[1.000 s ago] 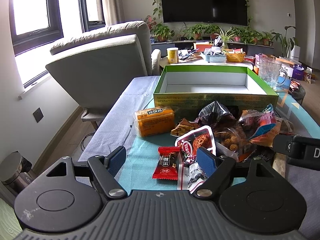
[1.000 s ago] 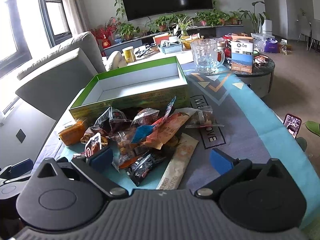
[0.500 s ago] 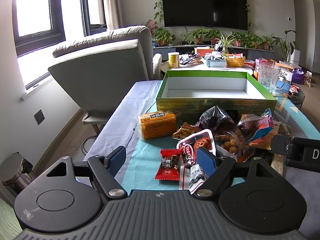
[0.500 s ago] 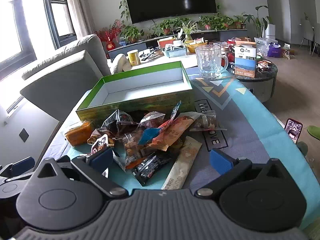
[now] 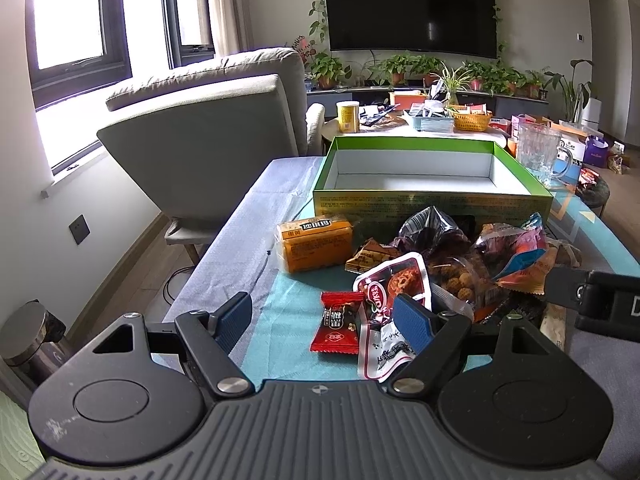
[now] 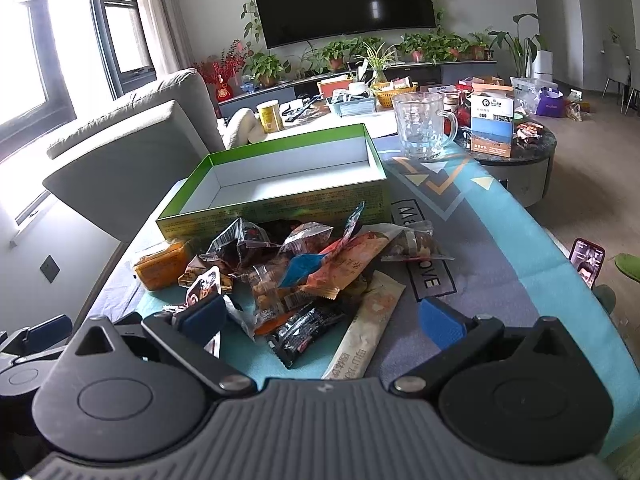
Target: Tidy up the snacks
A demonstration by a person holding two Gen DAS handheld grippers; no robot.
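A heap of wrapped snacks (image 5: 460,264) (image 6: 320,264) lies on the blue patterned tablecloth, in front of an empty green box (image 5: 432,200) (image 6: 272,210) with a white inside. An orange packet (image 5: 316,242) (image 6: 162,264) sits at the heap's left. My left gripper (image 5: 324,320) is open low over the near left of the heap, and a small red packet (image 5: 338,322) lies on the cloth between its fingers, untouched. My right gripper (image 6: 320,320) is open over the near right side, above a black packet (image 6: 304,330) and a long beige stick packet (image 6: 364,332).
A glass mug (image 6: 420,128) (image 5: 536,152) stands right of the box. A grey armchair (image 5: 208,140) is close behind the table's left edge. A round side table (image 6: 508,160) with cartons is at the far right. A phone (image 6: 586,258) leans off the table's right edge.
Both views shift only slightly. No snack has moved and both grippers stay open.
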